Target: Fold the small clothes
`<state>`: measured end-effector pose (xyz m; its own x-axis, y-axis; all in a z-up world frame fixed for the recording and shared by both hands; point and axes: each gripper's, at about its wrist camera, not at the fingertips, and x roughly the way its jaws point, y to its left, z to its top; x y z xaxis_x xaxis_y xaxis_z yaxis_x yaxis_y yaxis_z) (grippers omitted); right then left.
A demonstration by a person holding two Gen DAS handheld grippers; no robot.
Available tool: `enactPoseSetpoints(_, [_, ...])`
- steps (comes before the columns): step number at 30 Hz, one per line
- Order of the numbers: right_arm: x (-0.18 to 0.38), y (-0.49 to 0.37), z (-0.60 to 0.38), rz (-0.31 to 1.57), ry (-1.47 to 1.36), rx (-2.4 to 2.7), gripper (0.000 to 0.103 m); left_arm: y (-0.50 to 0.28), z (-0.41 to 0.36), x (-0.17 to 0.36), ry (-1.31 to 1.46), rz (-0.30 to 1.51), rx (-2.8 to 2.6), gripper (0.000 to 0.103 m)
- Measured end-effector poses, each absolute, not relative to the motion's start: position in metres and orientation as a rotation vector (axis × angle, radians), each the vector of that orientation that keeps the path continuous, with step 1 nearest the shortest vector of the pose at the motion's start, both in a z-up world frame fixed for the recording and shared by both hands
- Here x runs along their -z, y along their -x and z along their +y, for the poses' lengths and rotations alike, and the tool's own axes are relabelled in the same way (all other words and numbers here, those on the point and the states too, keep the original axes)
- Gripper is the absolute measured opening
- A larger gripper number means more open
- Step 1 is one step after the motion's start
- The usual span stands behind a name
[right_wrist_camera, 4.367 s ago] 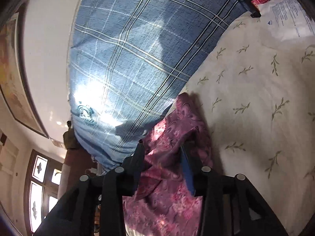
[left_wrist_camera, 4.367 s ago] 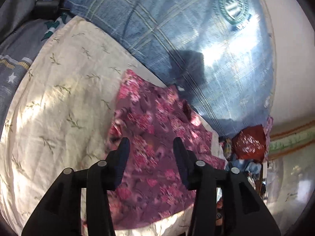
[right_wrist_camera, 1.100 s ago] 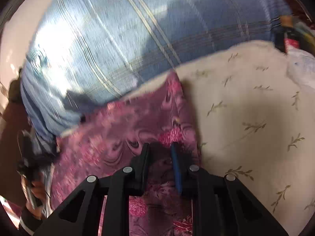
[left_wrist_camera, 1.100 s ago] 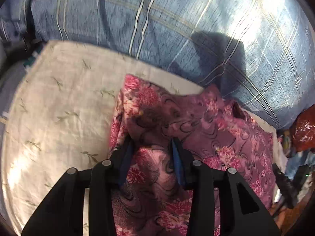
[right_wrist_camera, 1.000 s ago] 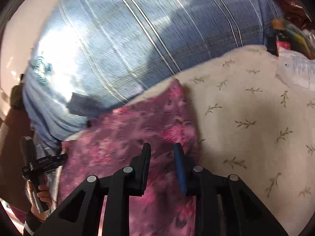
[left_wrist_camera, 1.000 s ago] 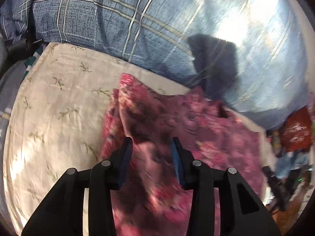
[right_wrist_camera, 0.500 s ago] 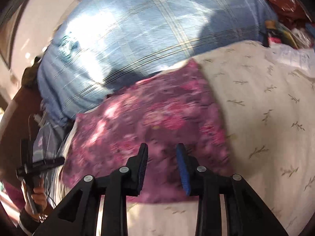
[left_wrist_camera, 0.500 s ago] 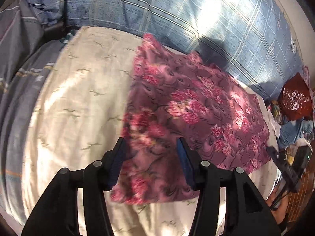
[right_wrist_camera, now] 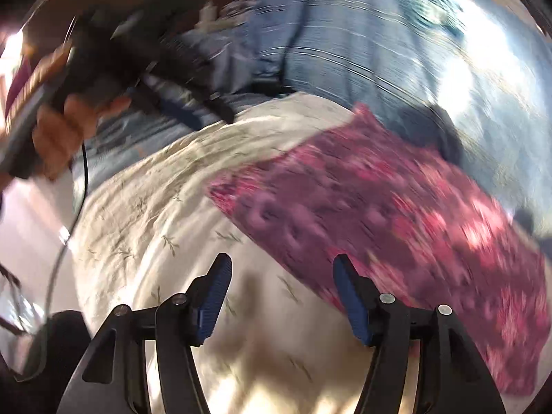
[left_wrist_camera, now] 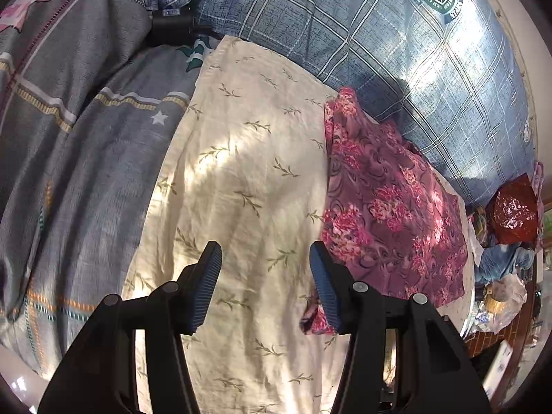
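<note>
We are in a bedroom of a home: a bed laid with a cream leaf-sprigged sheet (left_wrist_camera: 248, 179), a large blue plaid pillow (left_wrist_camera: 396, 55) along its far side and a grey striped quilt with stars (left_wrist_camera: 69, 131) bunched beside it. At the bed's edge we see household clutter, among it a crumpled red bag (left_wrist_camera: 514, 214) and blue cloth (left_wrist_camera: 500, 262), over a floor of reddish tiles (left_wrist_camera: 496, 334).

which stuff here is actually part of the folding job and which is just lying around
Job:
pink floral cloth
cream leaf-print sheet it lies on
left gripper
right gripper, jaws opening, nothing between them

Lying about:
blue plaid pillow
grey star bedding
red bag
</note>
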<state>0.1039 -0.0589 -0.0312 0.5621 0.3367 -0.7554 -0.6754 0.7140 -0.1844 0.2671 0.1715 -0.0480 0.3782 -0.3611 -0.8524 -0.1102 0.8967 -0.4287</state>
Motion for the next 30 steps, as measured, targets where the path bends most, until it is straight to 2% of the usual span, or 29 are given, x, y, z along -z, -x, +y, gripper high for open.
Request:
enactPoseSetpoints(5, [0.052,-0.113,-0.025,0.658,0.647,-0.541,0.06,-0.295,0.167,0.055,0.516,1.223,0.268,0.053])
enactPoseSetpoints(6, [0.051,-0.115,-0.021,0.624,0.667,-0.53,0.05,-0.305,0.164,0.057,0.532,1.232,0.297,0.053])
enactPoseSetpoints(7, [0.049,-0.12,-0.02,0.6,0.667,-0.529,0.017,-0.313,0.16,0.058,0.54,1.239,0.321,0.056])
enactPoseSetpoints(8, [0.046,-0.124,-0.023,0.593,0.647,-0.53,0.011,-0.322,0.156,0.058,0.544,1.246,0.338,0.057])
enactPoseSetpoints(12, [0.026,-0.126,-0.049,0.515,0.524,-0.549,0.011,-0.358,0.127,0.061,0.512,1.286,0.405,0.074])
enactPoseSetpoints(18, [0.022,-0.134,-0.069,0.533,0.431,-0.608,0.011,-0.402,0.069,0.075,0.403,1.363,0.464,0.073])
enactPoseSetpoints(20, [0.022,-0.136,-0.071,0.544,0.409,-0.625,0.011,-0.408,0.054,0.076,0.367,1.377,0.471,0.053])
enactPoseSetpoints(22, [0.022,-0.138,-0.075,0.55,0.381,-0.636,0.011,-0.409,0.044,0.072,0.305,1.367,0.455,0.024])
enactPoseSetpoints(24, [0.022,-0.139,-0.078,0.553,0.355,-0.64,0.011,-0.406,0.044,0.066,0.288,1.344,0.438,0.013])
enactPoseSetpoints(25, [0.021,-0.142,-0.081,0.558,0.335,-0.643,0.01,-0.403,0.045,0.061,0.29,1.328,0.431,0.01])
enactPoseSetpoints(30, [0.012,-0.141,-0.103,0.575,0.226,-0.656,0.01,-0.388,0.04,0.027,0.306,1.244,0.453,0.009])
